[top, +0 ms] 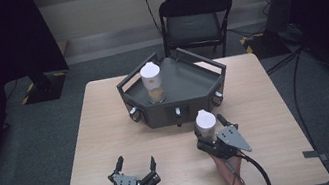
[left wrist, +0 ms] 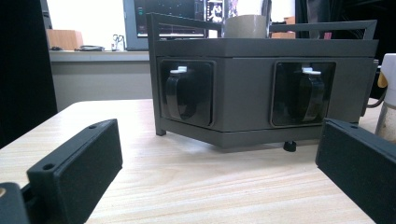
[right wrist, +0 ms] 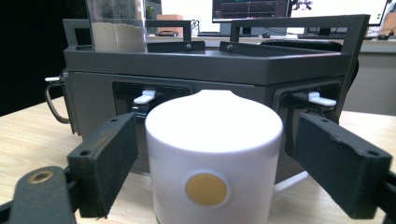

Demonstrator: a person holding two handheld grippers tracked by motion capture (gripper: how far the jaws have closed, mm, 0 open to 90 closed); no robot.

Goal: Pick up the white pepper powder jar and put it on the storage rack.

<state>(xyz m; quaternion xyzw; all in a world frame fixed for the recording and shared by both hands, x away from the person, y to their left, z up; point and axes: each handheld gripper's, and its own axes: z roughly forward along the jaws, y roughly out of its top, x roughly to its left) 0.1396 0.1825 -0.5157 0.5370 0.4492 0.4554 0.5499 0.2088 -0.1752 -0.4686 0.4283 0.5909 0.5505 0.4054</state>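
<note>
Down at the near edge of the table (top: 108,132) our left gripper (top: 137,167) rests low, jaws spread wide with nothing between them. Its own camera looks across bare wood at the front of the tray; we read it as simply parked out of the way.

Just to the right and a little farther out, our right gripper (top: 212,132) is the busy one. It has the near jar (right wrist: 214,154), a white-capped container with a small yellow dot on its front, standing upright on the table between its jaws. From the right gripper view the black pads (right wrist: 109,156) flank the white cap on both sides, but we can see a sliver of gap on each side, so we would call the jaws partly closed around the jar and not yet pressing on it. Taking it at cap height, square on, looks like a sensible way to keep it upright when it is lifted.

Beyond that sits the grey tray (top: 189,99), an angular box with raised rails and small latches set into its front panels. The jar stands just in front of it, near but apart. On the tray's deck stands a second jar (top: 153,84), also white-capped, its clear lower part showing a pale sandy filling. Our guess is the near jar is bound for the free deck beside it.

Farther back, a black folding chair (top: 197,18) stands against the wall.
</note>
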